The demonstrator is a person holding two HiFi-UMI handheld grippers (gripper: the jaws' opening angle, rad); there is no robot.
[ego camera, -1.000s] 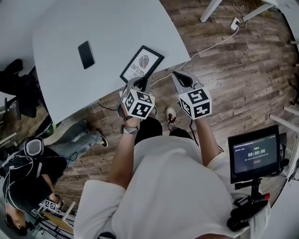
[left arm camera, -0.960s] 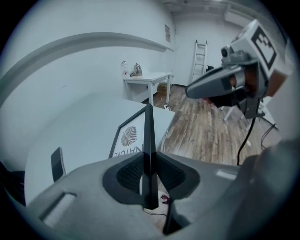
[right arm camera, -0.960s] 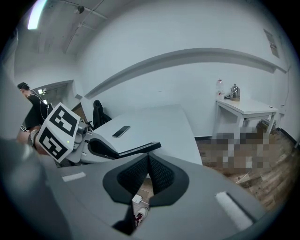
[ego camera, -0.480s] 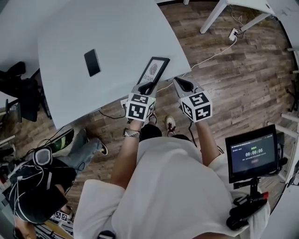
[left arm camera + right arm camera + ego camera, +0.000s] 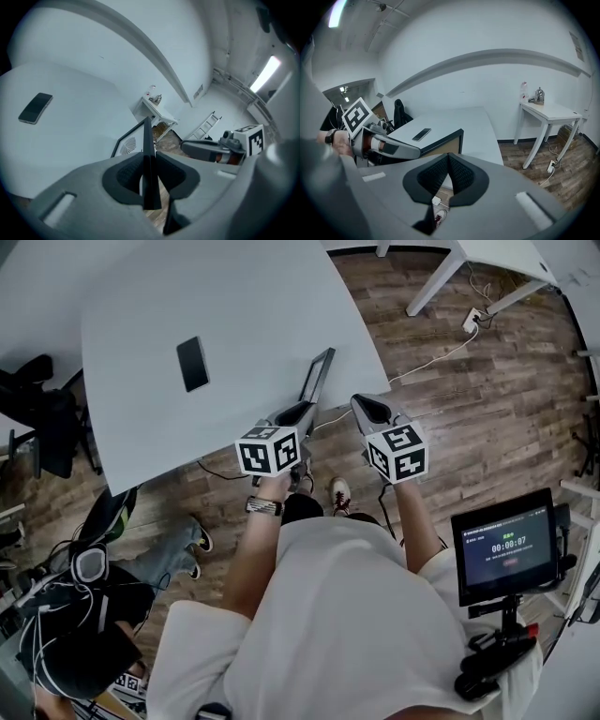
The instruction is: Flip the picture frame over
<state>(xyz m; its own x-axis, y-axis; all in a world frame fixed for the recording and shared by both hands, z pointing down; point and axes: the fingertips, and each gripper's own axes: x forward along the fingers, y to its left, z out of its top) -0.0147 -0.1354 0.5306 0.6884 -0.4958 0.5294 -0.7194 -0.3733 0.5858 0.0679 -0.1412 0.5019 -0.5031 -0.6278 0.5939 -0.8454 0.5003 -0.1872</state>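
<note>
The black picture frame (image 5: 317, 376) stands on its edge above the near corner of the white table (image 5: 234, 296), nearly side-on in the head view. My left gripper (image 5: 302, 412) is shut on the frame's near edge. In the left gripper view the frame's thin edge (image 5: 146, 154) runs between the pads, with the print face (image 5: 128, 146) turned left. The right gripper view shows the frame's brown back (image 5: 440, 144). My right gripper (image 5: 367, 407) hovers just right of the frame, off the table's edge, pads together (image 5: 447, 171) with nothing held.
A dark phone (image 5: 193, 363) lies on the table left of the frame. A monitor on a stand (image 5: 506, 545) is at the right. Another person sits at the lower left (image 5: 84, 596). A cable and plug (image 5: 466, 320) lie on the wooden floor; a small white side table (image 5: 548, 112) stands beyond.
The frame went from lying face up on the table to standing on edge, lifted and rolled over by my left gripper. The right gripper has hardly shifted.
</note>
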